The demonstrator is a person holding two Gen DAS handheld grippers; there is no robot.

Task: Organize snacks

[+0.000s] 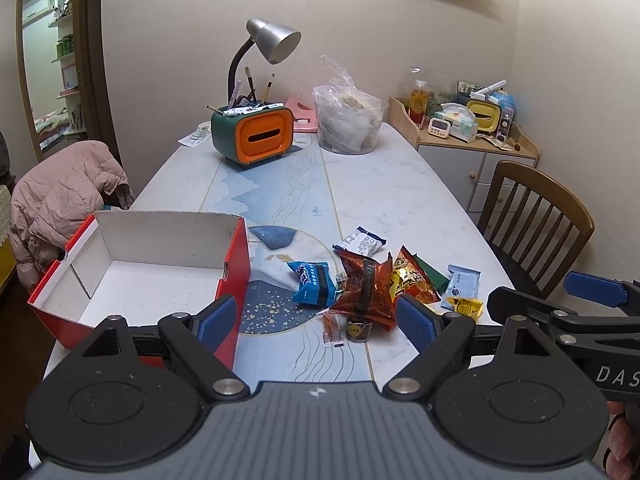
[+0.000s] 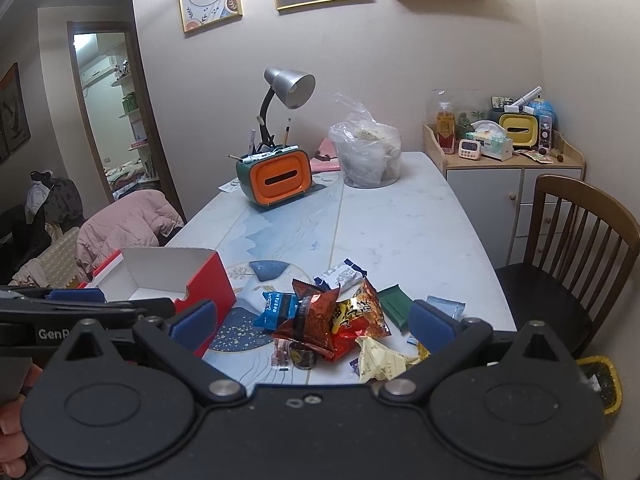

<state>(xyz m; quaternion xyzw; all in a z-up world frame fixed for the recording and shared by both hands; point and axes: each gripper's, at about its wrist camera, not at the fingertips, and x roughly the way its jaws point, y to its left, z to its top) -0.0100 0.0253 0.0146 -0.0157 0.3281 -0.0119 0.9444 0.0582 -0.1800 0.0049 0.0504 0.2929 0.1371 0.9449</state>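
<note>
A pile of snack packets lies on the marble table: a blue packet [image 1: 313,282] [image 2: 276,307], a dark red packet [image 1: 366,290] [image 2: 310,318], an orange-yellow packet [image 1: 408,282] [image 2: 360,312], a white-blue packet [image 1: 360,242] [image 2: 340,276], a green packet [image 2: 394,304] and a pale blue sachet [image 1: 462,284]. An open red box [image 1: 238,256] [image 2: 208,292] with a white empty inside stands left of the pile. My left gripper [image 1: 316,318] is open and empty just before the pile. My right gripper [image 2: 312,326] is open and empty over the pile's near side; it also shows in the left wrist view [image 1: 596,292].
An orange-green tissue box [image 1: 256,136] with pens, a desk lamp [image 1: 272,42] and a plastic tub with a bag [image 1: 350,120] stand at the table's far end. A wooden chair [image 1: 536,220] is at the right, a pink jacket [image 1: 60,204] on a chair at the left.
</note>
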